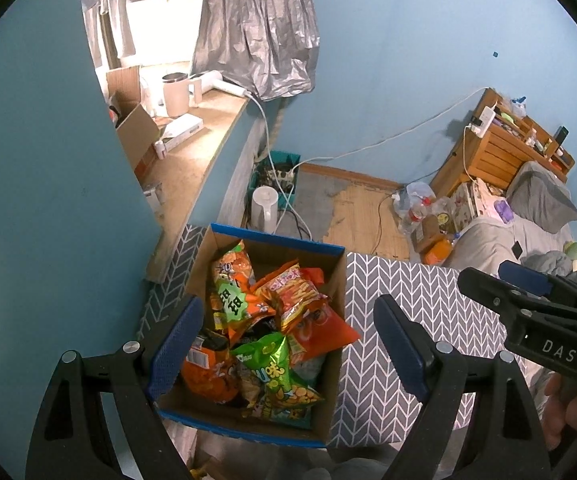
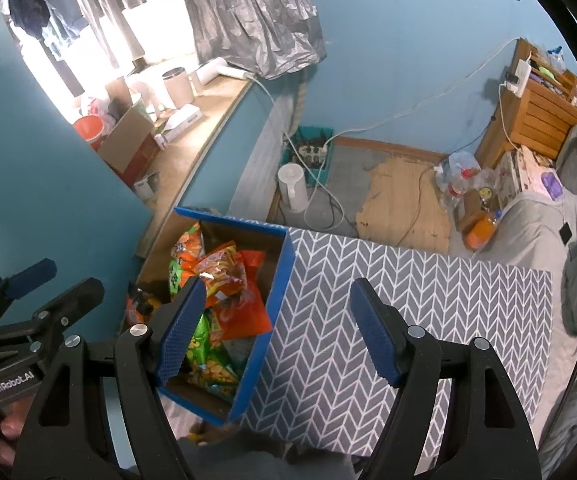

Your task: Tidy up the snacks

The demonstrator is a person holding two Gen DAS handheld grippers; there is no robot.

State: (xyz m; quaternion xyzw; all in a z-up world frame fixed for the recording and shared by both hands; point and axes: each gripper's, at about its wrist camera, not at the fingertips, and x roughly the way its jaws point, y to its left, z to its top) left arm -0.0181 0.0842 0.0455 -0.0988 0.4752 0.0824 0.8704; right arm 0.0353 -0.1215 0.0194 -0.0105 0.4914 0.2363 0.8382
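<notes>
While both hover above desk, left gripper [image 1: 284,344] gapes wide, empty, poised over box [image 1: 338,300], likely lined up with bags. Right gripper [image 2: 276,332] also wide, empty, over box's right wall and bare desk [image 2: 408,300]. Snacks [image 1: 264,332] piled loose in box, at desk's left end: green bag near, orange and red bags behind, some upright against far wall. Desk right of box carries nothing. Scene fits snacks already gathered, or awaiting removal and sorting. Far: kettle [image 1: 264,208] on floor, bed [image 1: 528,232] at right.
</notes>
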